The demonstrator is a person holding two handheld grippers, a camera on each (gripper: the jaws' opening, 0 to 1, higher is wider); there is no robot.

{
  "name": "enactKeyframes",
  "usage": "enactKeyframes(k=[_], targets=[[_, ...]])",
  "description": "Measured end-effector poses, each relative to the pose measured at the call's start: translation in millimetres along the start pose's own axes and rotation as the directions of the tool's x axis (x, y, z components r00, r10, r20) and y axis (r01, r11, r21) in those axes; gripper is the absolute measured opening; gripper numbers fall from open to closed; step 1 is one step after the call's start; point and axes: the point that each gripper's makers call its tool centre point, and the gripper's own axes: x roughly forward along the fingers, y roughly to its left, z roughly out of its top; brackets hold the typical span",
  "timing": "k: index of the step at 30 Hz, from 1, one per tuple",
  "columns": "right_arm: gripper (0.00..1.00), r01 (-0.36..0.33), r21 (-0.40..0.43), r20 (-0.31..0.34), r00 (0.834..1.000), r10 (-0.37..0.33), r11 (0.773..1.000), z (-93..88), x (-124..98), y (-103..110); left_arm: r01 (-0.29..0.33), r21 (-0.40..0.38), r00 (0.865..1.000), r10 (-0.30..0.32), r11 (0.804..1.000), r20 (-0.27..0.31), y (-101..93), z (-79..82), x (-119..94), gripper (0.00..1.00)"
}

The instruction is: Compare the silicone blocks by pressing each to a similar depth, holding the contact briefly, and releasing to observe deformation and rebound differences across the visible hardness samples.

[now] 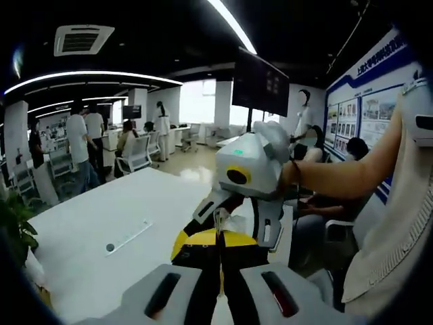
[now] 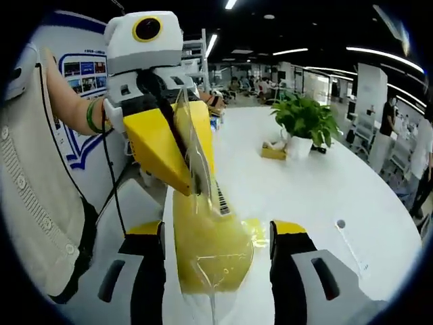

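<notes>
A soft yellow silicone block sits inside a clear plastic bag that hangs just over the white table. My left gripper comes in from the upper left with its yellow jaws shut on the bag's top edge. My right gripper is open, one black and yellow jaw on each side of the block, and I cannot tell whether they touch it. In the left gripper view my left gripper is pinched shut, and the right gripper faces it, held by a person's arm.
A potted plant and a small yellow box stand further along the table. A white strip lies at the right, the same strip in the left gripper view. Office chairs and people are beyond the table.
</notes>
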Motion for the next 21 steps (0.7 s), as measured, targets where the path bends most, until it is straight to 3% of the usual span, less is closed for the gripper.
enactKeyframes(k=[1, 3, 10, 17, 21], targets=[[0.40, 0.004, -0.003, 0.001, 1.000, -0.004, 1.000, 0.2, -0.3, -0.7, 0.004, 0.000, 1.000, -0.004, 1.000, -0.001, -0.6, 0.0, 0.2, 0.00], [0.33, -0.010, 0.015, 0.008, 1.000, 0.010, 1.000, 0.8, -1.2, 2.7, -0.002, 0.007, 1.000, 0.002, 1.000, 0.002, 0.7, 0.6, 0.5, 0.00], [0.30, -0.008, 0.009, 0.018, 1.000, 0.008, 1.000, -1.6, -4.0, 6.8, 0.014, 0.011, 1.000, -0.014, 1.000, -0.004, -6.7, 0.7, 2.7, 0.00], [0.25, 0.025, -0.047, -0.017, 1.000, -0.025, 0.999, -11.6, -6.7, 13.4, 0.036, 0.004, 0.999, -0.036, 0.999, -0.018, -18.1, -6.4, 5.7, 0.00], [0.24, 0.023, -0.034, -0.040, 0.999, -0.025, 0.999, -13.2, -11.1, 18.6, 0.047, 0.008, 0.999, -0.047, 0.999, -0.017, -23.9, -5.4, 5.2, 0.00]])
